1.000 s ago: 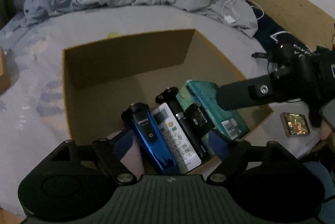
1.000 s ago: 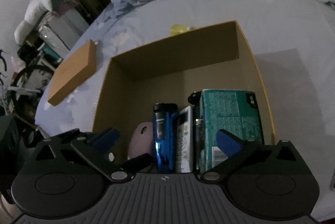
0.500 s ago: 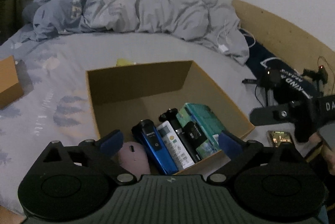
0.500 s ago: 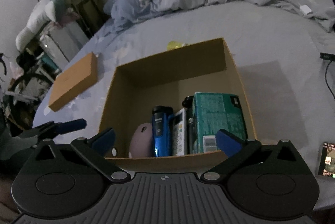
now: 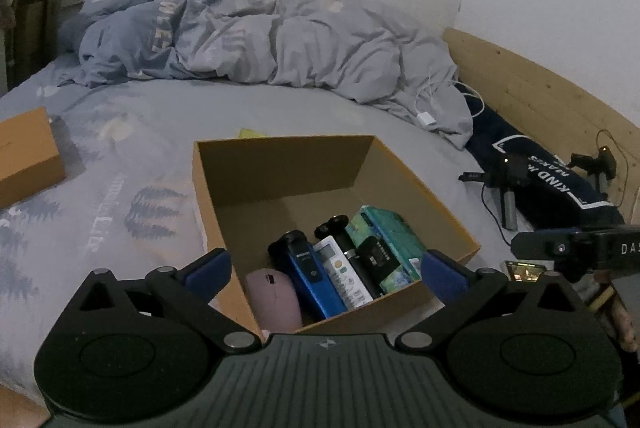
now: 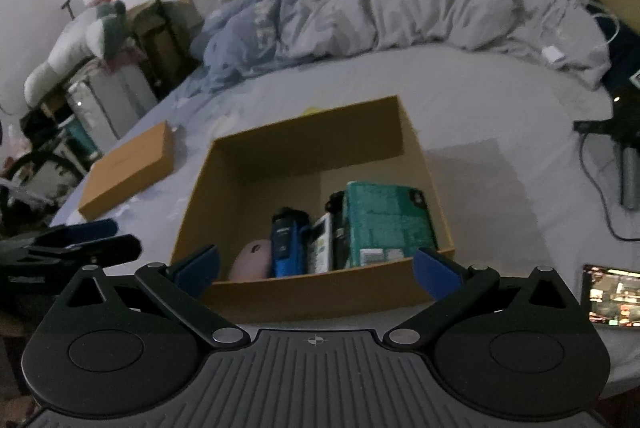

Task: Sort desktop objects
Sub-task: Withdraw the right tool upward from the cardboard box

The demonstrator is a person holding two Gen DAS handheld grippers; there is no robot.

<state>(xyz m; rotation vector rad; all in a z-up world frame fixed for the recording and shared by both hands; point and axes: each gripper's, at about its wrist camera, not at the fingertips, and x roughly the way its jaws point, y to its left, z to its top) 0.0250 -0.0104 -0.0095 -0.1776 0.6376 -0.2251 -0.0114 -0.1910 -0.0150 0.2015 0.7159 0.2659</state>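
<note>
1. Hovering with fingers spread wide: left gripper (image 5: 326,274) is gripping nothing, its blue pads (image 5: 208,268) framing the near end of the cardboard box (image 5: 280,164) without touching it.
2. Right gripper (image 6: 316,268) is likewise sitting spread wide and carrying nothing, pads (image 6: 434,270) hanging just in front of the box's near wall (image 6: 320,294).
3. Box is sitting open-topped on the bed sheet (image 5: 132,156); the far half of its floor is showing bare cardboard.
4. Contents are lying packed in a row along the near end, left to right:
   - pink mouse (image 5: 273,298), in the near-left corner
   - blue shaver (image 5: 308,270), lying just beside the mouse
   - white remote (image 5: 346,280), lying tight against the shaver
   - black cylindrical device (image 5: 352,250), wedged between the remote and the green box
   - green box (image 5: 386,240), resting against the right wall, with a small black item (image 5: 376,256) lying on top of it
5. From the right wrist camera the same row is showing: mouse (image 6: 252,260), shaver (image 6: 286,242), remote (image 6: 320,244), green box (image 6: 386,224).
6. Outside the box:
   - flat orange box (image 6: 128,170) is lying on the sheet, left and well apart
   - phone (image 6: 612,294) with a lit screen is lying near the right edge
   - yellow object (image 5: 252,133) is peeking out just behind the far wall
   - crumpled duvet (image 5: 260,40) is lying piled at the far side
</note>
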